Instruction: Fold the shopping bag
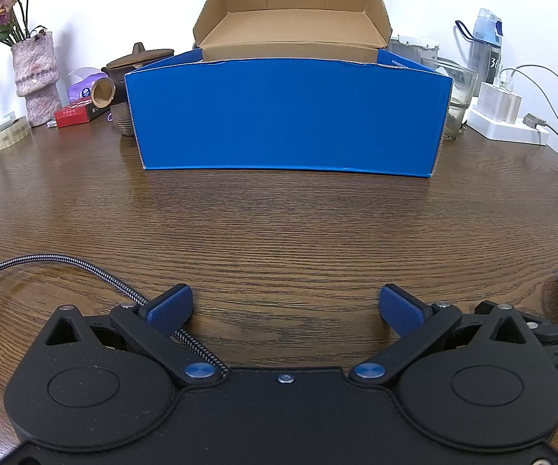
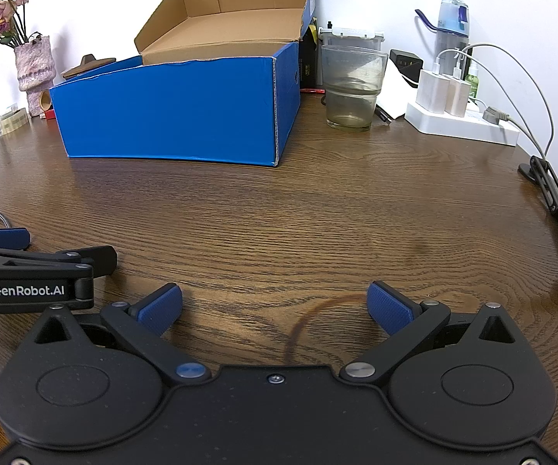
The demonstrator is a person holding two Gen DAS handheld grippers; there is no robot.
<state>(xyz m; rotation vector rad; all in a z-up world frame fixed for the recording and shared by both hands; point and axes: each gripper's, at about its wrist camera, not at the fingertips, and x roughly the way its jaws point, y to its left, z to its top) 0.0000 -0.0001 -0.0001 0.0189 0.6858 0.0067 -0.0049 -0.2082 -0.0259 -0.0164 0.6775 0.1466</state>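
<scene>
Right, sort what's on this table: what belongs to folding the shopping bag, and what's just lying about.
For the job:
- left gripper, open
- right gripper, open
- no shopping bag in either view; the open blue shoebox may hold it

Lying about:
- vase of dried roses
- drinking glass
- power strip with chargers
- water bottle
- tape roll

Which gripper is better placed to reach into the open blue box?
Probably left. The left gripper faces the blue box squarely, while the right gripper sees it off to its left. Both are open and empty.

Both wrist views low over table (image 1: 279, 224), facing wall; share blue box (image 1: 286, 116), right offset rightward.
</scene>
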